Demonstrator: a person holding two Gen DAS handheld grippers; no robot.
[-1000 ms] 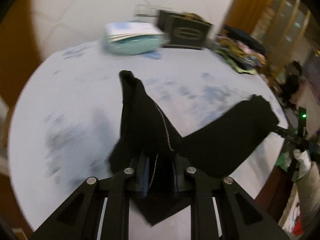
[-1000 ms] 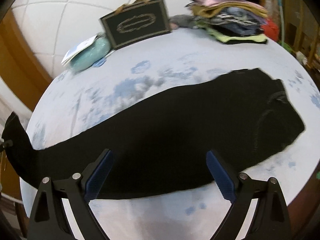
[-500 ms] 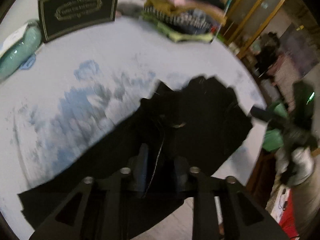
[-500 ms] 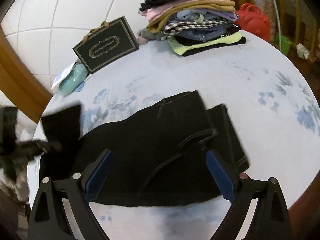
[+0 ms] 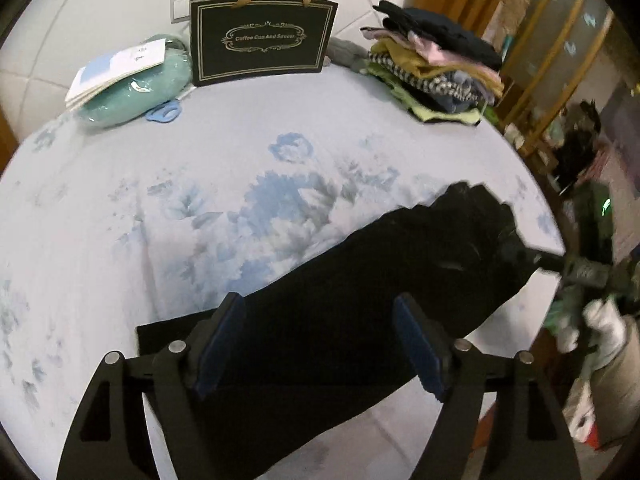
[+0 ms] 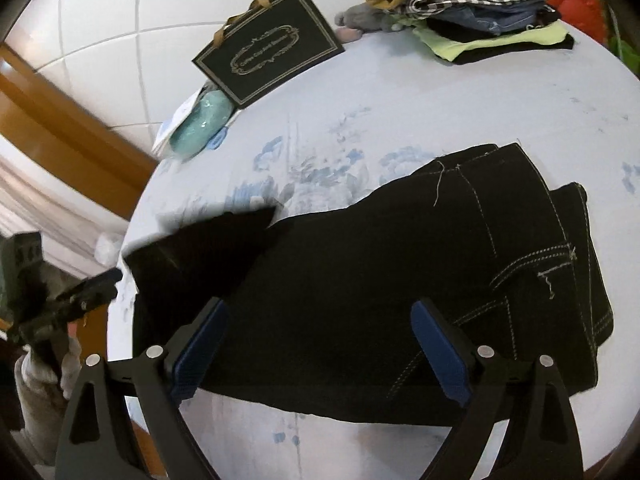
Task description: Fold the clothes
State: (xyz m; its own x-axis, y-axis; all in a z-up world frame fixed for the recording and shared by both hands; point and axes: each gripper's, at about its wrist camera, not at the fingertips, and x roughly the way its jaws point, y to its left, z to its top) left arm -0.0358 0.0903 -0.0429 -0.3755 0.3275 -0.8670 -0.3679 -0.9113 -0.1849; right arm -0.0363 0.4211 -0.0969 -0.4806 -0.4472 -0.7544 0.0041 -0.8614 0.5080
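Observation:
A pair of black trousers (image 5: 360,300) lies folded on the round table with the pale blue floral cloth (image 5: 200,200). In the right wrist view the trousers (image 6: 400,280) show light stitching and a folded-over corner at the left. My left gripper (image 5: 316,344) is open and empty, its blue pads just above the near edge of the trousers. My right gripper (image 6: 316,352) is open and empty over the same garment. The left gripper also shows at the left edge of the right wrist view (image 6: 80,292), beside the raised corner. The right gripper's arm shows in the left wrist view (image 5: 580,272).
A stack of folded clothes (image 5: 436,68) sits at the back right of the table. A black paper bag (image 5: 260,40) stands against the tiled wall. A mint green pouch (image 5: 132,92) with papers lies to its left. The table edge is close in front.
My left gripper has let go of the trouser leg it carried across and now stands open. The trousers went from spread long to folded over. My right gripper stayed open.

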